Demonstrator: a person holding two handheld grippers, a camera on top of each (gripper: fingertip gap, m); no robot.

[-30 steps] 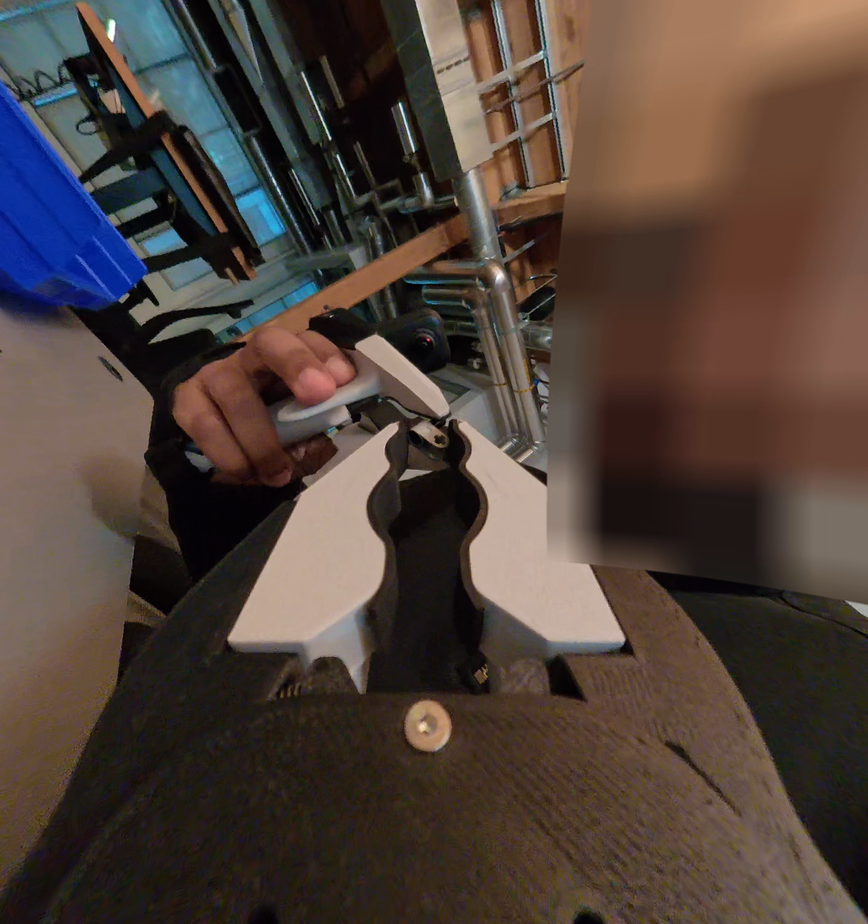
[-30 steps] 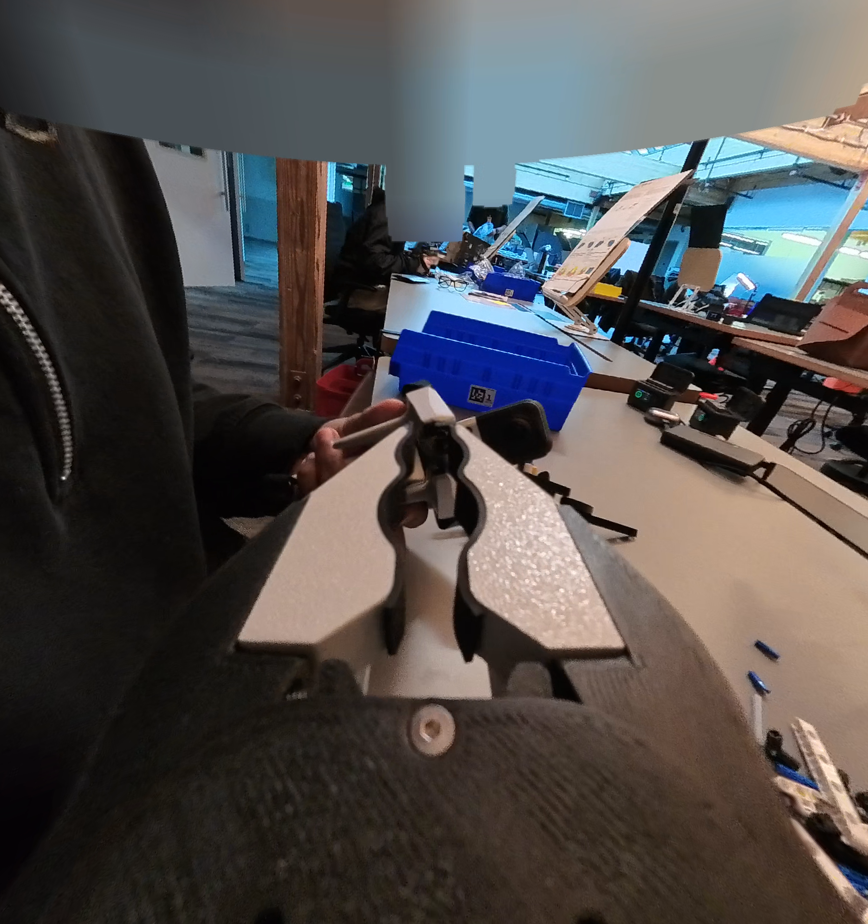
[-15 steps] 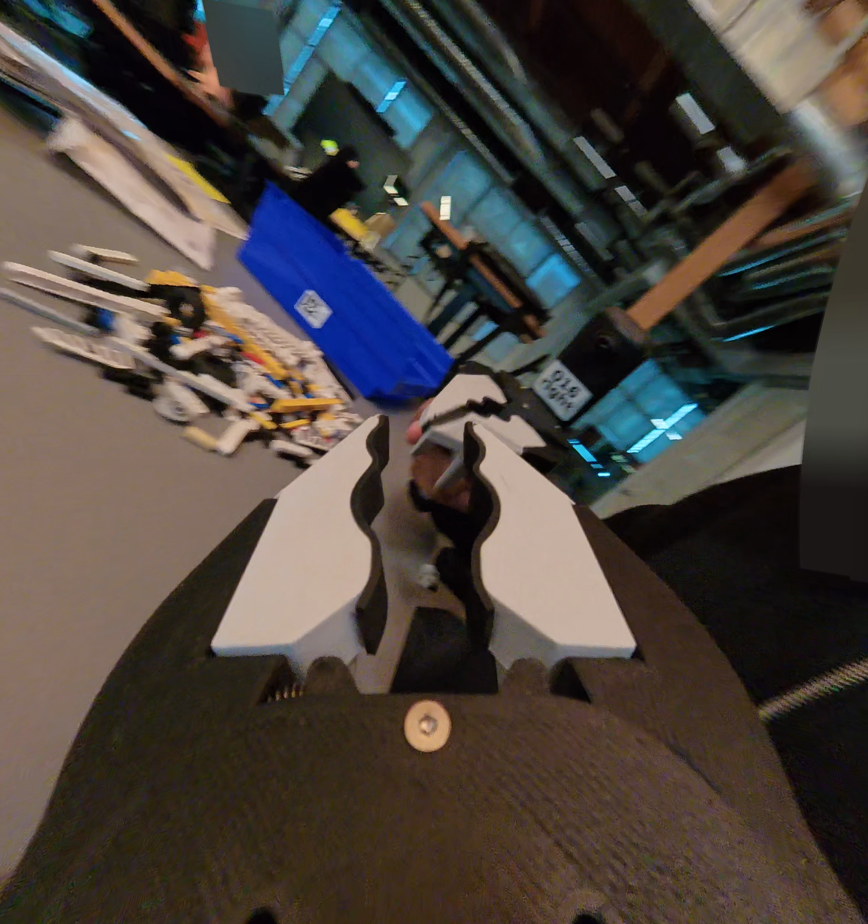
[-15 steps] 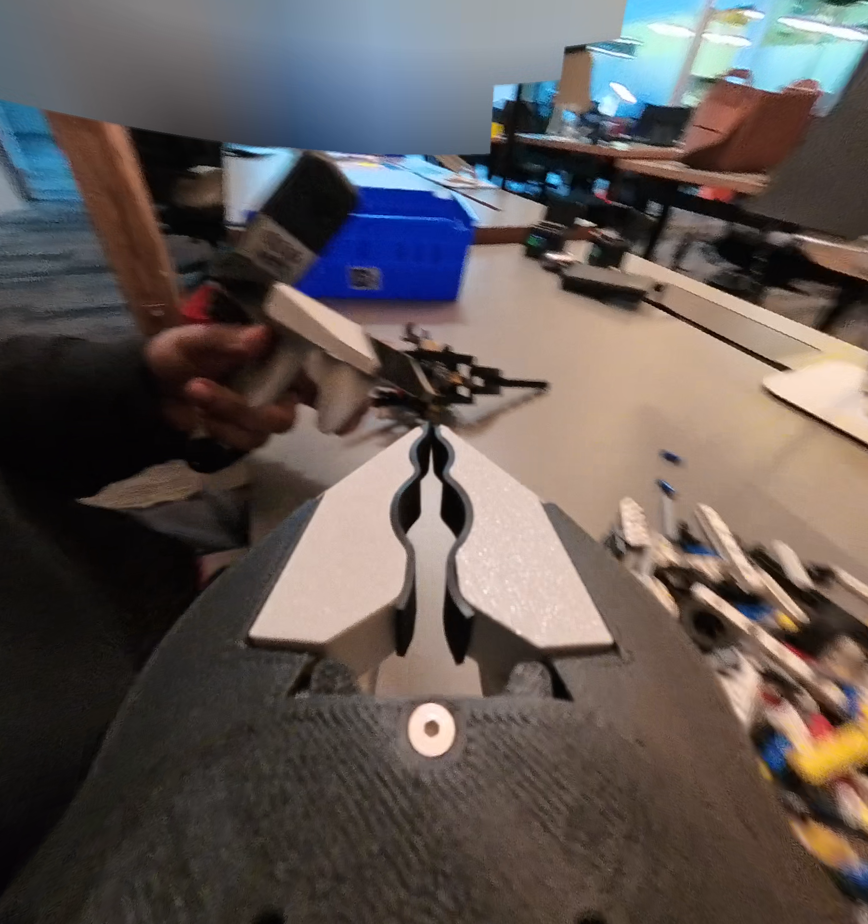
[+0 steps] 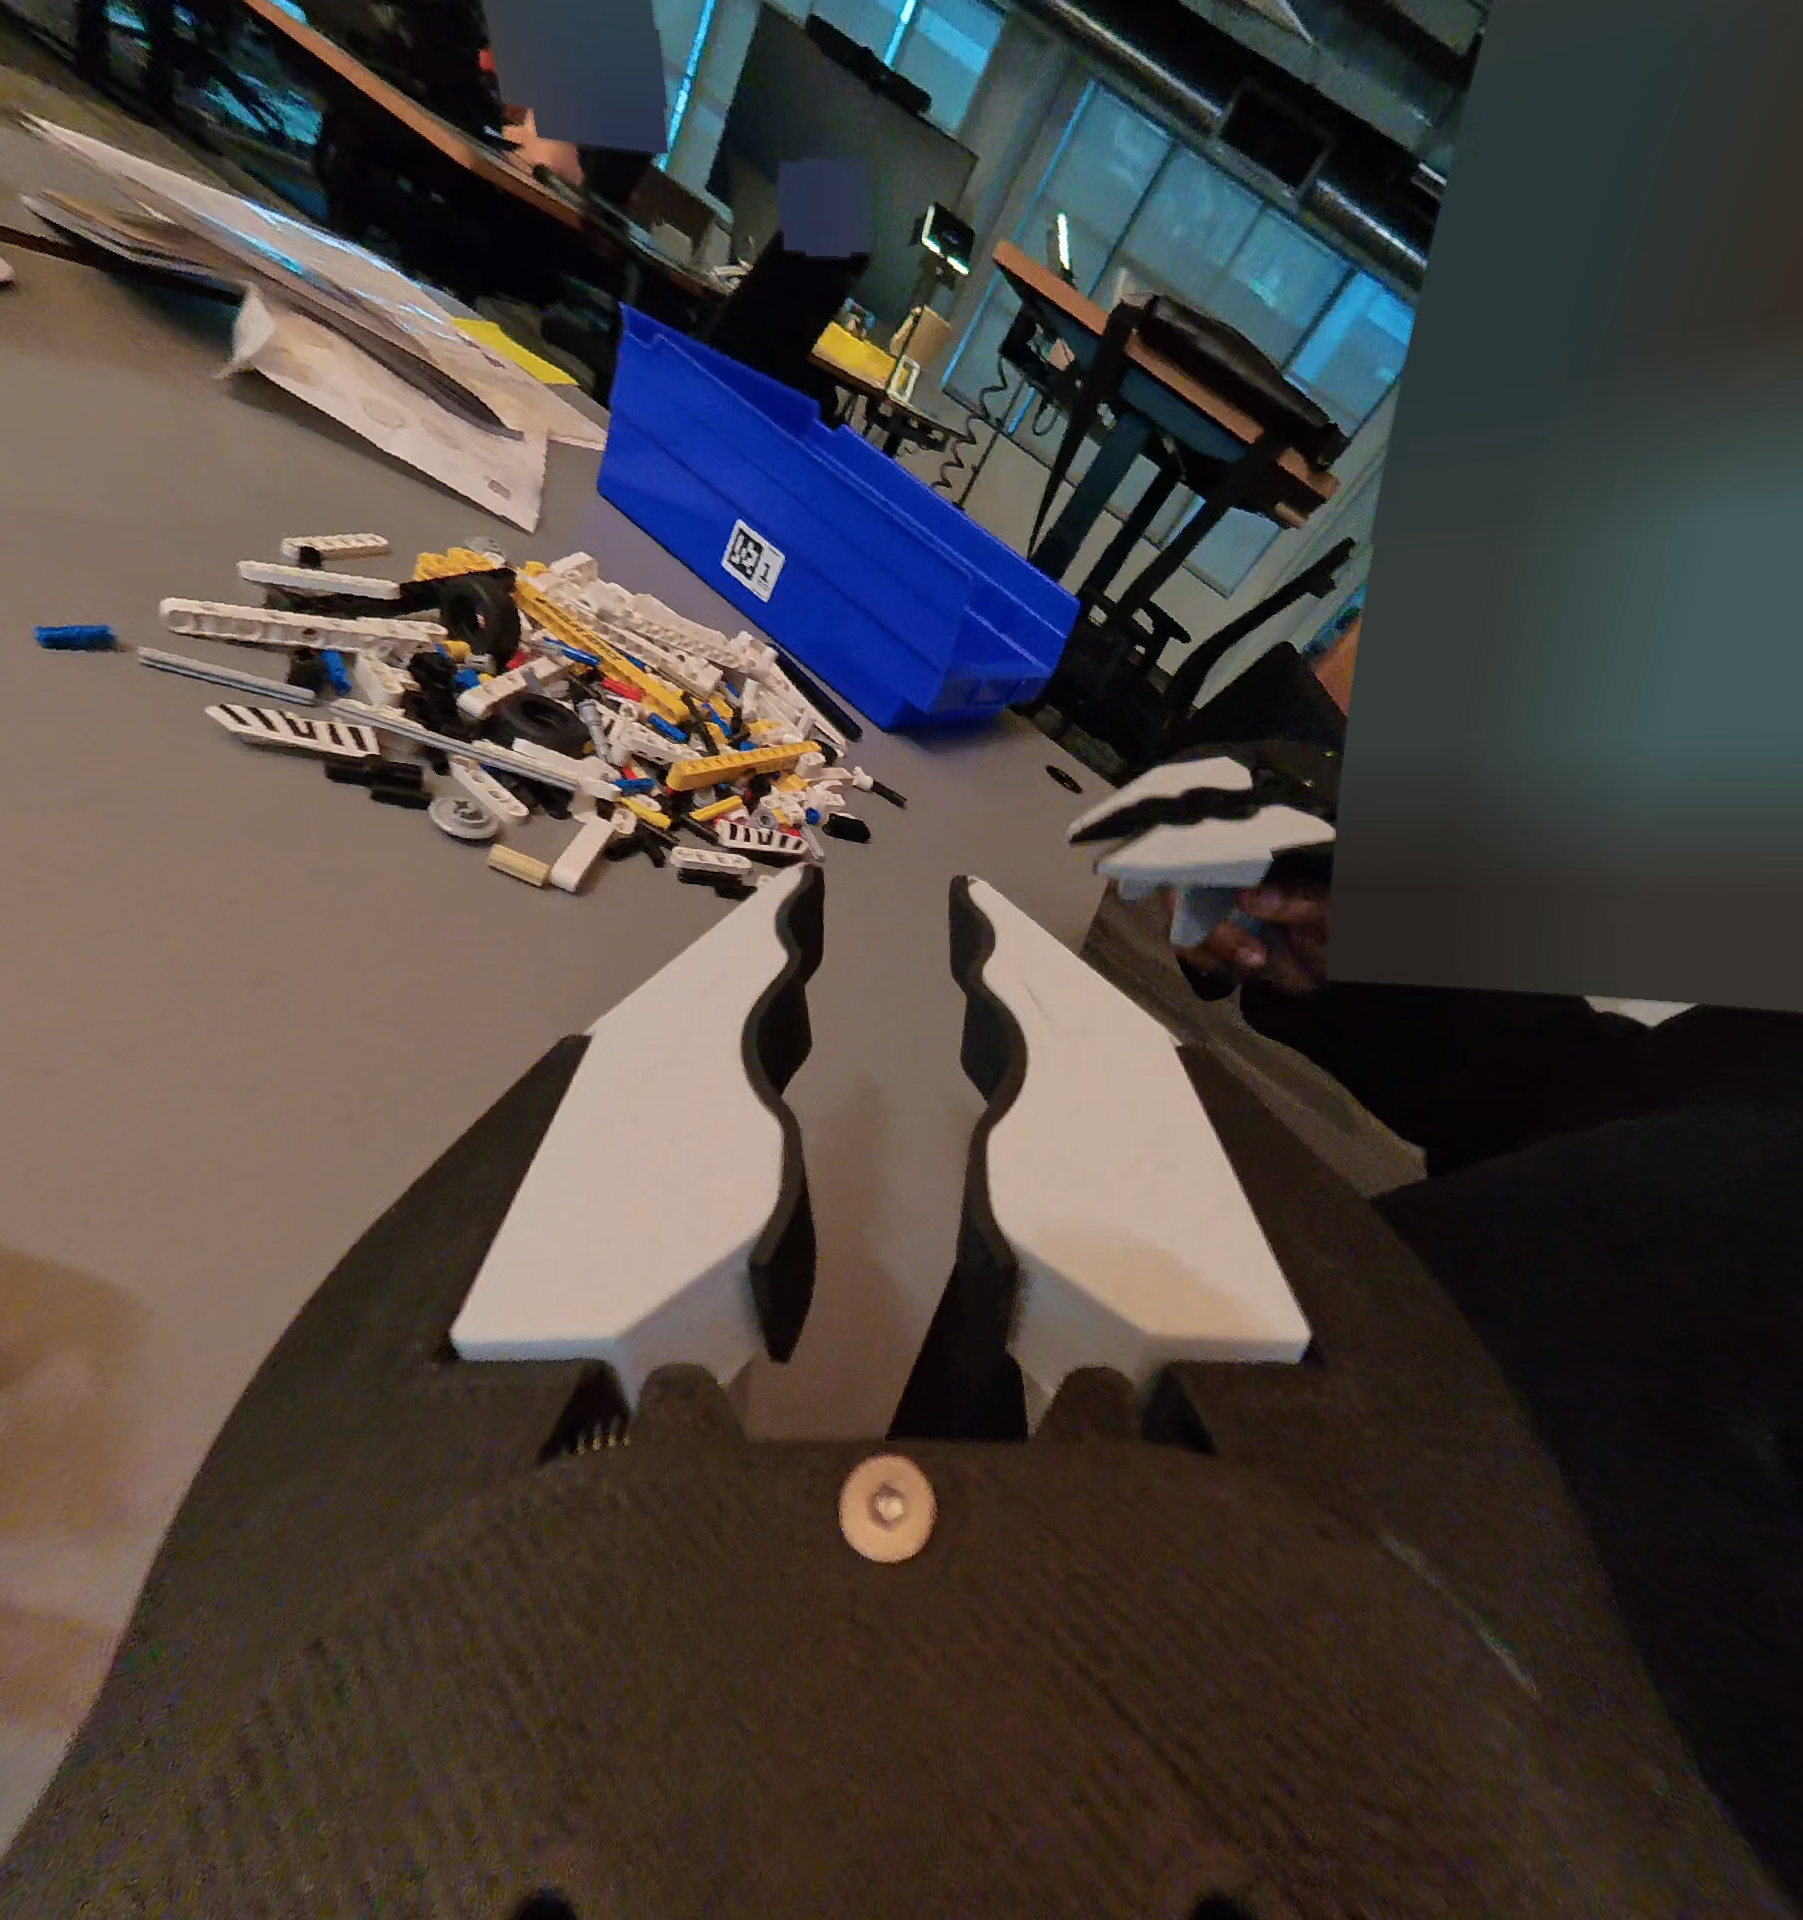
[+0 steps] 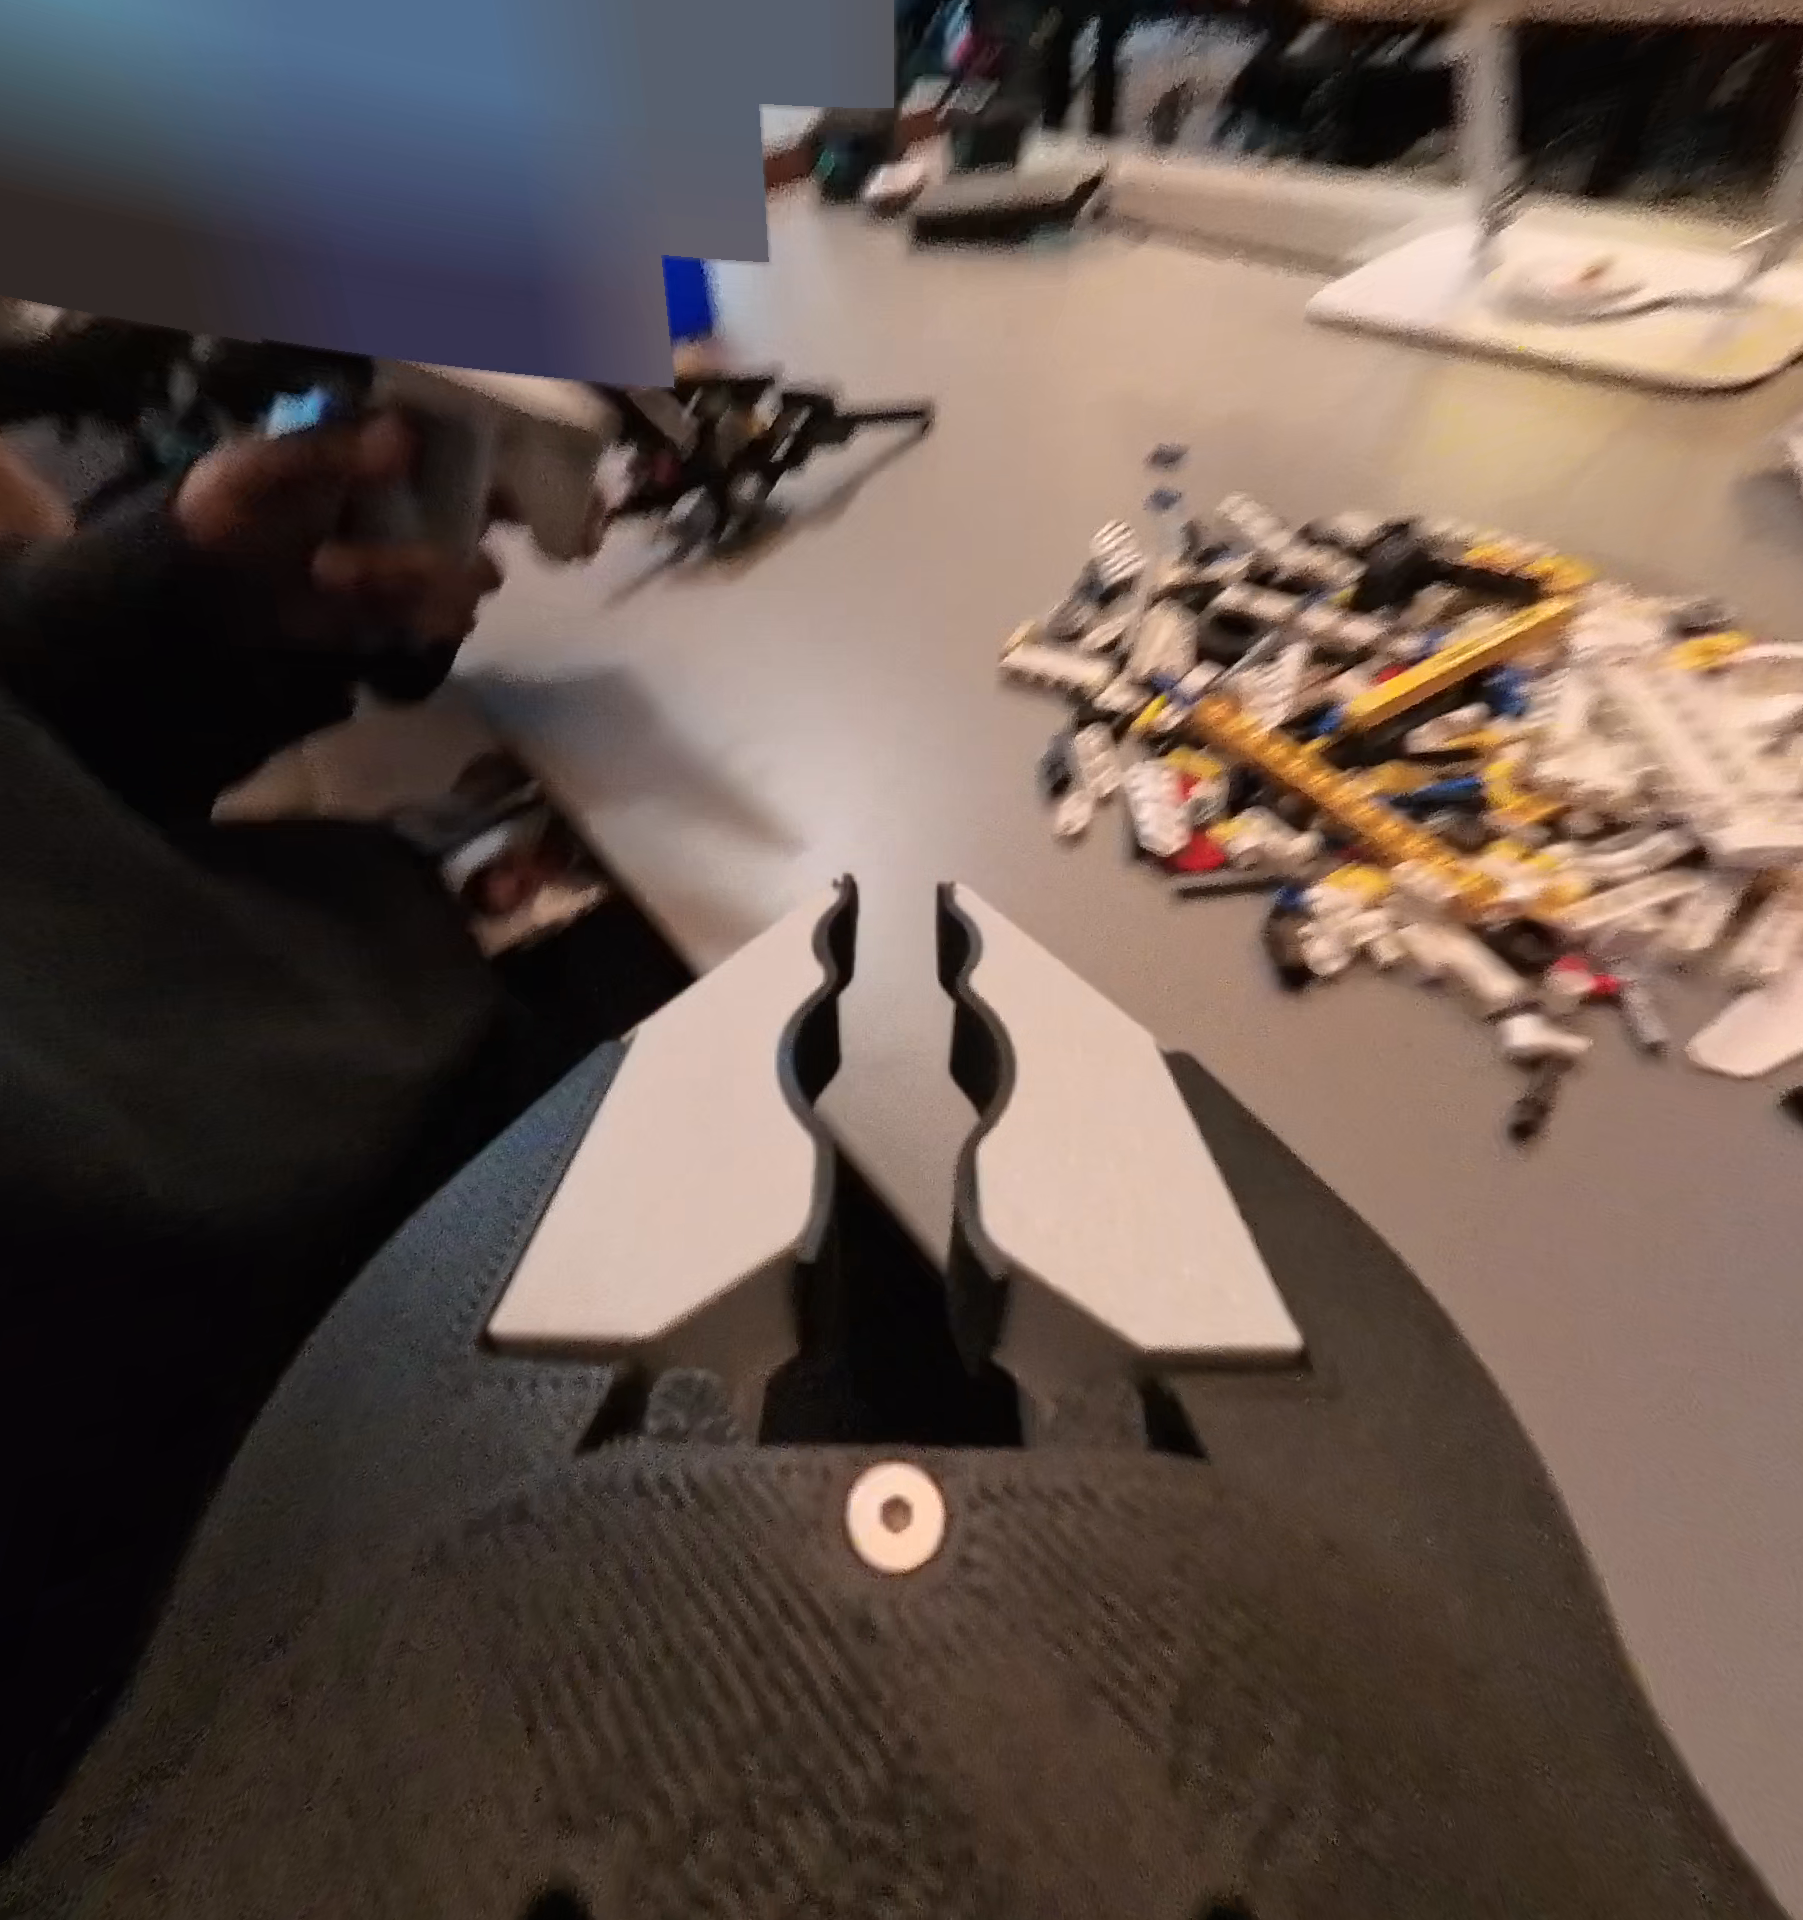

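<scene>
The grey worktop (image 5: pixel 201 987) is the biggest thing before me, and it carries all the rest. On its far side lies a long blue bin (image 5: pixel 845 540) with a small square label on its wall, and to the left of the bin some printed sheets of paper (image 5: pixel 377 384) are spread out. Between the bin and me there is a large loose pile of building-toy pieces (image 5: pixel 564 707), white, black, yellow and blue, with long beams, tyres and small pins mixed together; one blue pin (image 5: pixel 71 636) lies alone, left of the pile. My left gripper (image 5: pixel 884 894) hangs over bare worktop just beside the near edge of the pile; its fingers (image 5: pixel 772 935) stand a moderate way apart and hold nothing. My right gripper (image 6: pixel 897 894) is over bare worktop near the edge, with the pile off to its right; its fingers (image 6: pixel 980 935) are parted by a narrower gap, and nothing is between them. Beyond my left hand (image 6: pixel 336 551) a small dark assembly of black pieces (image 6: pixel 751 457) lies on the worktop, but this view is too blurred to tell more about it.
</scene>
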